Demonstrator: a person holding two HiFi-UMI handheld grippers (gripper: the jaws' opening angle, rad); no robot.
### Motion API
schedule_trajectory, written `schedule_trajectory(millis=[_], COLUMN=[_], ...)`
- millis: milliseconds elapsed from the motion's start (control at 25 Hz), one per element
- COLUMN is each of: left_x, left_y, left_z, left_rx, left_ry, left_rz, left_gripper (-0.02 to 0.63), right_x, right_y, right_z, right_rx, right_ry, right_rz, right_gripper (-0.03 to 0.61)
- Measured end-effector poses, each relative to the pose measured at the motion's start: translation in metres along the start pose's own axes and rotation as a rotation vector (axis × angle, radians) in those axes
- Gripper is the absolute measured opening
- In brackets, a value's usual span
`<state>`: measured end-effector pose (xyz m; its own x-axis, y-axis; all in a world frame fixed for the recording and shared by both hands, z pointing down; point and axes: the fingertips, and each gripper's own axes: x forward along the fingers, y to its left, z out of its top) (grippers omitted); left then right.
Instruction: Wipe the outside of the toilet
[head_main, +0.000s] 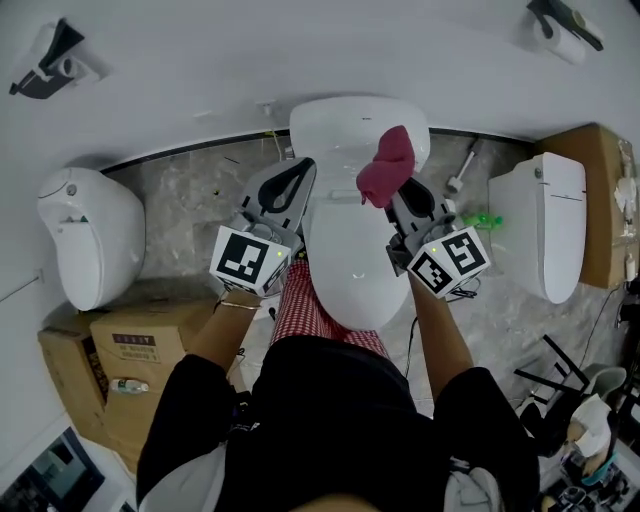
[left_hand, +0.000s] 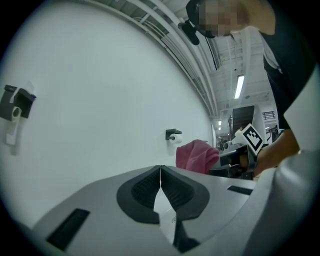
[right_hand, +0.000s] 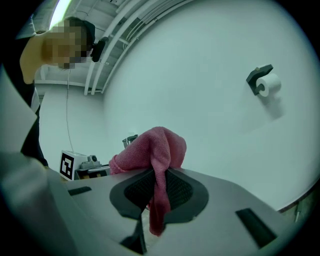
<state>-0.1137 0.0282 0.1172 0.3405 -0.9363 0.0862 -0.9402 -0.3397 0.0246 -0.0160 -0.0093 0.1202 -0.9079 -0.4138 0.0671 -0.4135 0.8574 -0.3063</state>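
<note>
Nearest, at 6 o'clock, the person stands over the middle toilet (head_main: 350, 255). At 9 o'clock of its lid, the left gripper (head_main: 296, 172) has its jaws pressed together on nothing. At 2 o'clock, the right gripper (head_main: 402, 188) is clamped on the one pink cloth (head_main: 388, 165), bunched over the toilet's rear; whether it touches is unclear. No surface looks visibly wiped, so I judge the lid, sides and base remain. There are three toilets and two grippers, and two paper-roll holders (head_main: 565, 25) on the far wall.

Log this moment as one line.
left gripper: shut, empty, beside toilet | right gripper: shut on pink cloth, over toilet's rear | cloth-toilet contact: unclear
</note>
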Motion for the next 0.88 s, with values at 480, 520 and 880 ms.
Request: schedule_trajectory(millis=[480,520,880], left_x=[0.007,0.007,0.015], left_y=[0.1,0.107,0.151], left_z=[-0.062,-0.068,-0.112], left_rx=[-0.079,-0.081,-0.162], left_ry=[-0.007,-0.005,0.001], left_rz=[0.15,0.166,0.228], left_gripper=[0.011,0.011,0.011], right_x=[0.12,0.128,0.208], right_y=[-0.014,-0.017,-0.032], right_z=[-0.055,-0.06,-0.116], right_rx=[-0.001,-0.002,-0.13], right_ry=[0.204,0.218,0.444], right_rz=[0.074,0.08,0.158], right_gripper=[0.06,0.06,0.06])
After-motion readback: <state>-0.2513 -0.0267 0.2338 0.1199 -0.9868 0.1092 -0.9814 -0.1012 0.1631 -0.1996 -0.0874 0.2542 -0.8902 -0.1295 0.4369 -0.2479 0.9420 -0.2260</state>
